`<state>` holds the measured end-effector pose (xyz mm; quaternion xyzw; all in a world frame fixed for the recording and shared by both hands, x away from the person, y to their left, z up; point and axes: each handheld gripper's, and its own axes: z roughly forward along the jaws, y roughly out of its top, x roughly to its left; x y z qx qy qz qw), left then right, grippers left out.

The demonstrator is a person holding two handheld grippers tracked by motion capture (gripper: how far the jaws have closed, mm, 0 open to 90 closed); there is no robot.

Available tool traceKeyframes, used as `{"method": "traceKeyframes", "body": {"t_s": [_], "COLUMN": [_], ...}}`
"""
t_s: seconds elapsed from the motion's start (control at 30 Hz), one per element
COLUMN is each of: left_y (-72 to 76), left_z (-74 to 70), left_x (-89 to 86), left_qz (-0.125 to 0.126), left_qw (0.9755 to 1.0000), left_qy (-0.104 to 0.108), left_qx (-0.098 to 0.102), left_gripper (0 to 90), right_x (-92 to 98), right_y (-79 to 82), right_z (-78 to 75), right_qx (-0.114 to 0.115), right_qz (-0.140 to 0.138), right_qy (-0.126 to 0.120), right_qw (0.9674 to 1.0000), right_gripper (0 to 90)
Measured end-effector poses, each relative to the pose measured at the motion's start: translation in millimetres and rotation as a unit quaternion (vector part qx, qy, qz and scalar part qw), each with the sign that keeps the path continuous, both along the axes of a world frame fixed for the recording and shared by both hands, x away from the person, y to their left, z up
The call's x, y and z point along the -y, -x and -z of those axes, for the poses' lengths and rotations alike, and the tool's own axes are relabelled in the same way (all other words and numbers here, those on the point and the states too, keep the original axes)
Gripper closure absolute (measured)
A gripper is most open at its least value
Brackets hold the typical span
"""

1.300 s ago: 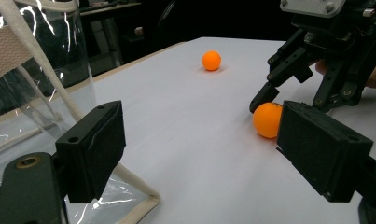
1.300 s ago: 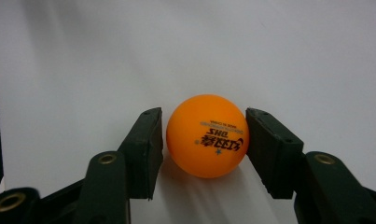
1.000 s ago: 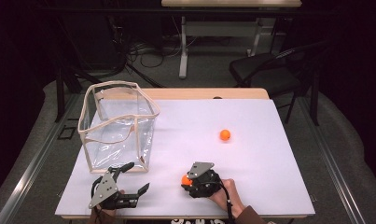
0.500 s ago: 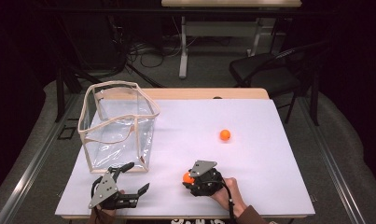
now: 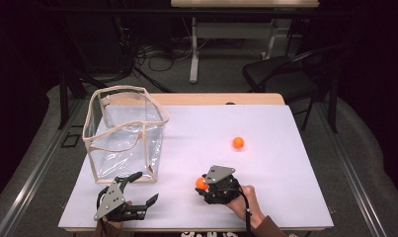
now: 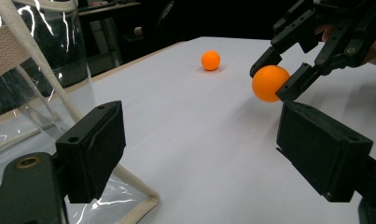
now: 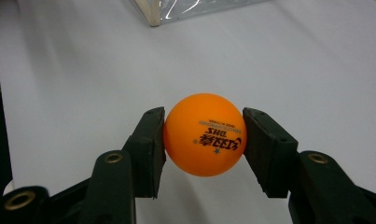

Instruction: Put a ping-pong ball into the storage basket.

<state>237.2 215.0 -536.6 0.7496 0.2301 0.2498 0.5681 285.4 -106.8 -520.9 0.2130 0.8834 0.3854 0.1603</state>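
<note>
Clearly pinching an orange ball [image 7: 205,135] between both pads of the right tool [image 5: 202,184], just above the white surface [image 5: 265,187] at its near edge. Gripped across the middle, printed side toward the camera. Left tool [image 5: 139,190] idle, spread wide and holding nothing, just beside the clear bag [image 5: 125,132]. Second orange ball [image 5: 238,142] loose farther out, well apart. Risk from here: smooth round shell, small contact patches, so likely to squirt out if squeezed unevenly or swung fast toward the bag. Could also clip the bag's soft rim and tip it, or bounce back out.
</note>
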Motion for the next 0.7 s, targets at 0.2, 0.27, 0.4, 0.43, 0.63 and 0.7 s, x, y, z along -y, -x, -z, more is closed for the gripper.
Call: {"method": "traceKeyframes", "body": {"t_s": [0.2, 0.27, 0.4, 0.43, 0.63, 0.7], "left_y": [0.0, -0.1, -0.2, -0.2, -0.3, -0.3], "left_z": [0.0, 0.1, 0.2, 0.2, 0.2, 0.2], "left_x": [0.1, 0.1, 0.2, 0.2, 0.2, 0.2], "left_qz": [0.000, 0.000, 0.001, 0.000, 0.000, 0.000], "left_qw": [1.0000, 1.0000, 1.0000, 1.0000, 1.0000, 1.0000], "left_qy": [0.001, 0.000, 0.001, 0.001, 0.001, 0.001], "left_qx": [0.000, 0.000, -0.001, -0.001, -0.001, -0.001], "left_gripper": [15.5, 15.5, 15.5, 15.5, 15.5, 15.5], "right_x": [3.5, 4.3, 5.4, 5.5, 8.6, 9.4], "right_y": [-0.4, -0.8, -0.1, 0.0, -0.7, -0.6], "right_z": [-5.8, -7.3, -10.7, -11.4, -16.6, -17.8], "right_qx": [0.004, 0.008, 0.010, 0.011, 0.016, 0.016], "right_qz": [0.008, 0.007, 0.010, 0.011, 0.015, 0.017], "right_qy": [-0.006, -0.007, -0.009, -0.009, -0.009, -0.011], "right_qw": [0.9999, 0.9999, 0.9999, 0.9998, 0.9997, 0.9997], "right_gripper": [50.3, 50.3, 50.3, 50.3, 50.3, 50.3]}}
